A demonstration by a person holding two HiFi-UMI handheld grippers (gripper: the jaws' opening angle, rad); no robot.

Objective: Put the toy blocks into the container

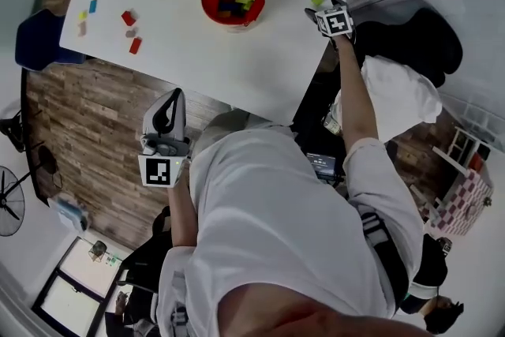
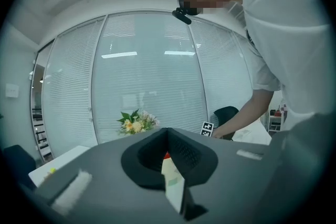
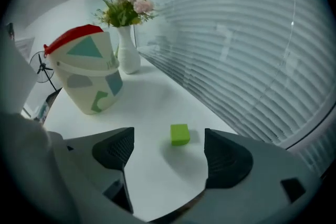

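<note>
the right gripper hung over the near right corner of the table with its jaws spread wide, empty, and tilted down. the green block lay flat on the table just ahead of them, in line with the gap but slightly nearer the right-hand jaw. to take it well, the gripper probably needed to come on forward and down and shift a touch to centre the block. the pads should then meet two opposite flat faces, not a corner, and close only once they sat low on the block's sides. beyond the block stood the container, a pale tub with a red rim, well apart, and the head view showed several blocks already inside it. the carry would be short and needed enough lift to clear that rim. the left gripper was held back near the person's body, off the table edge, jaws pressed together on nothing.

the table was white, smooth and mostly bare, so a nudged block could slide. more loose blocks lay scattered at its far left end. a vase of flowers stood behind the container, then a glass wall with blinds. a wood floor showed beside the table.
</note>
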